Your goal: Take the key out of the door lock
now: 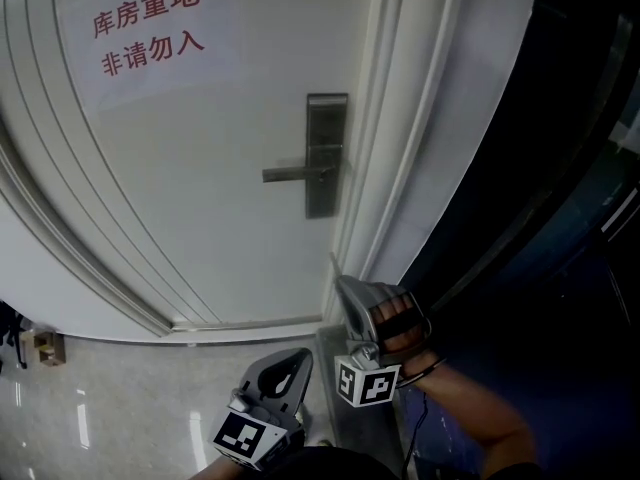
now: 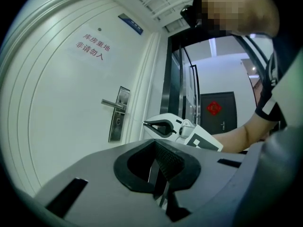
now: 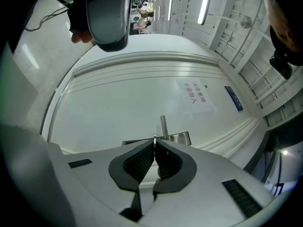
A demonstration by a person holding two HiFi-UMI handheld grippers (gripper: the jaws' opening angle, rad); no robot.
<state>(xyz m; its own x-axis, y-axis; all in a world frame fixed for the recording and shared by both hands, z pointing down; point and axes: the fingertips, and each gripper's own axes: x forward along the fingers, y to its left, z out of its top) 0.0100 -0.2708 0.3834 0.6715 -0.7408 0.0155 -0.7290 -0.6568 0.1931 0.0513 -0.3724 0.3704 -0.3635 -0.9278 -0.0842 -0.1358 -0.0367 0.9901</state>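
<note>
The white door [image 1: 200, 168] carries a steel lock plate [image 1: 326, 154] with a lever handle [image 1: 298, 173]. My right gripper [image 1: 342, 284], held in a gloved hand, hangs below the plate near the door frame and apart from the lock. In the right gripper view the right gripper [image 3: 155, 144] is shut on a thin metal key [image 3: 154, 137] that shows at its tip, with the lock plate [image 3: 179, 137] beyond. My left gripper [image 1: 298, 356] is low over the floor, shut and empty. In the left gripper view, the left gripper [image 2: 159, 173] faces the lock plate [image 2: 117, 121] and the right gripper [image 2: 145, 123].
A paper sign with red characters [image 1: 148, 26] is stuck high on the door. The white door frame [image 1: 400, 148] runs beside the lock, and dark glass panels [image 1: 560, 218] stand to the right. Pale floor tiles [image 1: 120, 408] lie below, with a small object [image 1: 45, 346] at the far left.
</note>
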